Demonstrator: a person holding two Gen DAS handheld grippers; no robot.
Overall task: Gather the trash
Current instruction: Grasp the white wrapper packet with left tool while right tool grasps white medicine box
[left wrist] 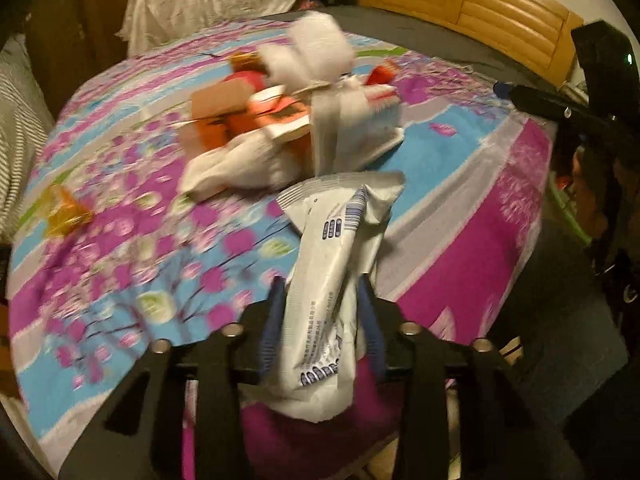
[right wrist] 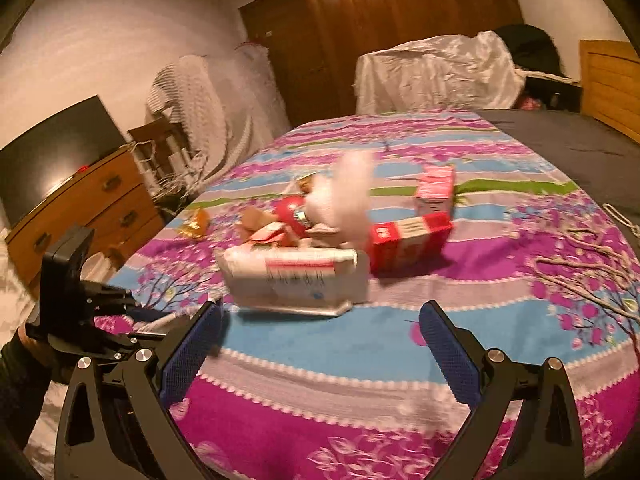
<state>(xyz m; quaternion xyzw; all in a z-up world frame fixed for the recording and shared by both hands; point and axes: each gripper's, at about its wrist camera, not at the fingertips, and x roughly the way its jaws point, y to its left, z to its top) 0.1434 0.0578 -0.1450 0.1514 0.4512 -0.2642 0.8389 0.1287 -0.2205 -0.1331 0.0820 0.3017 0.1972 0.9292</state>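
My left gripper (left wrist: 322, 312) is shut on a white plastic wrapper (left wrist: 332, 264) with blue print, held above the flowered bedspread (left wrist: 120, 240). A heap of trash (left wrist: 288, 120) lies further on in the middle of the bed: cardboard, red and orange cartons, white tissue and a white packet. In the right wrist view the heap shows as a white packet (right wrist: 292, 276), red cartons (right wrist: 408, 240) and white tissue (right wrist: 348, 196). My right gripper (right wrist: 320, 344) is open and empty, just short of the white packet. The left gripper's body (right wrist: 72, 300) shows at the left edge of that view.
A gold foil wrapper lies apart near the bed's edge (left wrist: 66, 212) (right wrist: 194, 222). A dry twig (right wrist: 592, 276) lies on the bed at right. A wooden headboard (left wrist: 480, 4), a sheet-covered piece of furniture (right wrist: 436, 72), a dresser (right wrist: 88, 208) with a TV stand around the bed.
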